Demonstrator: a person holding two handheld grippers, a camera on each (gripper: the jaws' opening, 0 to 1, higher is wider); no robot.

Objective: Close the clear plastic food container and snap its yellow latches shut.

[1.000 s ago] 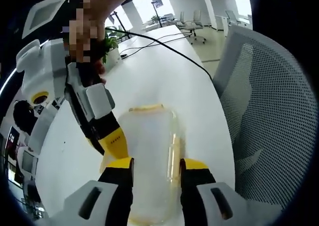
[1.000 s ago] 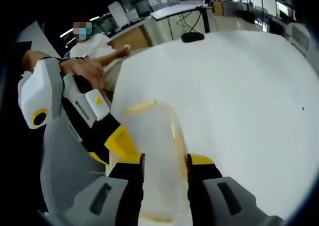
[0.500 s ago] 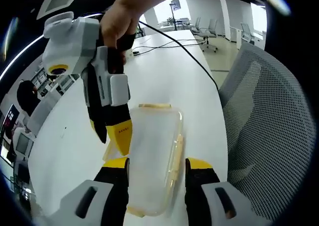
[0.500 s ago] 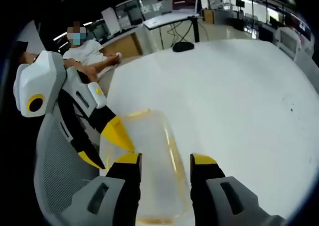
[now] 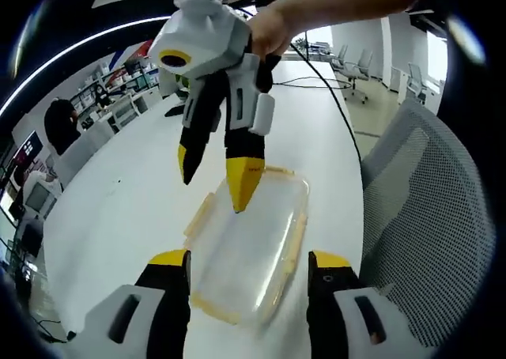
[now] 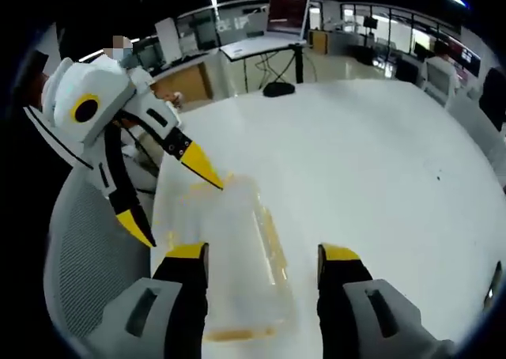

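Clear container (image 5: 249, 252), lid on, flat on table (image 5: 118, 209).

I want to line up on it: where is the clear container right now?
The clear container lies on the white table near its edge, beside the mesh chair, ahead of the left gripper and below the right gripper.
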